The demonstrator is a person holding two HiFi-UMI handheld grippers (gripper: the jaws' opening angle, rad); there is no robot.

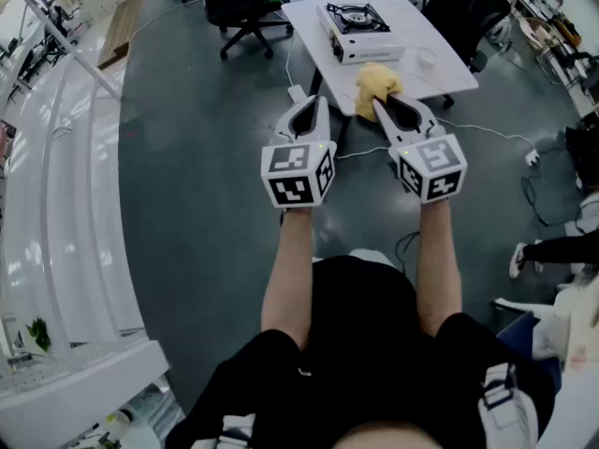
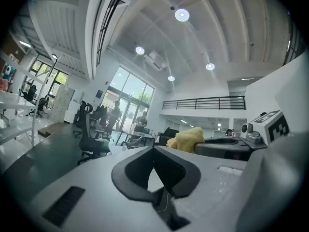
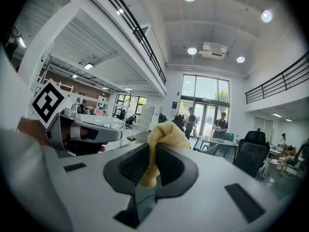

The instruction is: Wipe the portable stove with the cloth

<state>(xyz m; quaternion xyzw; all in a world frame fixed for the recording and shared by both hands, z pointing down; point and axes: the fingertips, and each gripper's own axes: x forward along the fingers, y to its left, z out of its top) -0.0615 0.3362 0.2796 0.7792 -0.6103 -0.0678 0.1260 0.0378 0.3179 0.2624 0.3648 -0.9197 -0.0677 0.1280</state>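
Observation:
The portable stove (image 1: 354, 28) is white with a black burner and stands on a white table (image 1: 440, 78) ahead of me. A yellow cloth (image 1: 376, 84) bunches out of my right gripper (image 1: 381, 106), which is shut on it; the fabric is pinched between the dark pads (image 3: 166, 129). My left gripper (image 1: 312, 107) is held beside it at the same height, shut with nothing in it (image 2: 154, 151). Both are raised over the grey floor, short of the table's near edge. The left gripper view also catches the cloth (image 2: 186, 139) at its right.
A black office chair (image 1: 239, 7) stands left of the table. A small white round thing (image 1: 427, 59) lies on the table near the stove. Cables (image 1: 487, 134) trail on the floor at right. A long white counter (image 1: 65, 204) runs along the left. People (image 3: 222, 122) stand far off by glass doors.

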